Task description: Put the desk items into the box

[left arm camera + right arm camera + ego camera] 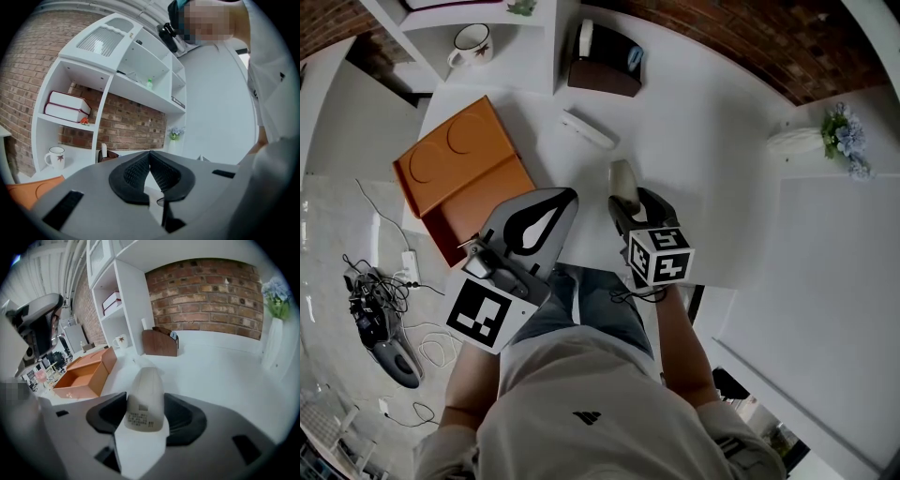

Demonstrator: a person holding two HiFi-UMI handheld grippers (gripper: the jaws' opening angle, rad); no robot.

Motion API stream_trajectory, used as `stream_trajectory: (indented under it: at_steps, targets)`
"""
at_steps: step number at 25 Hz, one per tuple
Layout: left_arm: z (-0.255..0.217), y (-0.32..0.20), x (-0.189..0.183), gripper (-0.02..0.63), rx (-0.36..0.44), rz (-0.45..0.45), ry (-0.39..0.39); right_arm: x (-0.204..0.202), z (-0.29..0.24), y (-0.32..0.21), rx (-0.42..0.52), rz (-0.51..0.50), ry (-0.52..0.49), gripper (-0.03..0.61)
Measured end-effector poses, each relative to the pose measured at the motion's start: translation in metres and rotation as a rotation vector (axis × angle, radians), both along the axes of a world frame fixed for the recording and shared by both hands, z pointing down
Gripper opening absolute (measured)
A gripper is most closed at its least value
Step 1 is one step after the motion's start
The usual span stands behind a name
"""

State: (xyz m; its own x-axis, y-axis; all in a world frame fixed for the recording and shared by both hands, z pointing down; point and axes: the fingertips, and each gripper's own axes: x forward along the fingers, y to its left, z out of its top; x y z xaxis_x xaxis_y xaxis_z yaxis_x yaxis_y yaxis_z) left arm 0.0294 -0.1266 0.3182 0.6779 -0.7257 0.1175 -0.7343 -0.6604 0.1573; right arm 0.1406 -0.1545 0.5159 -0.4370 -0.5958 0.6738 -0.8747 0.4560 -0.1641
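While the orange box (476, 204) sits open at the left edge of the bench (703, 112), its lid laid back flat behind it, the left tool (570, 196) hangs just to the right of it with its jaws pressed together on nothing. Farther back, a slim white item (588, 129) lies on the bench. The right tool (635, 204) is clamped on a pale rounded item (622, 178) bearing a printed label, at the bench's near edge, and a white vase of flowers (797, 141) stands far right.
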Motion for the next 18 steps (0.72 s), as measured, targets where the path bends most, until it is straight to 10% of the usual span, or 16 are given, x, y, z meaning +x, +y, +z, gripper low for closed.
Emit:
stream_trajectory:
  at_steps: [18]
  targets:
    - [-0.024,0.033,-0.044,0.012,0.057,-0.222,0.005,-0.068,-0.093,-0.004,0.185,-0.242,-0.128,0.256]
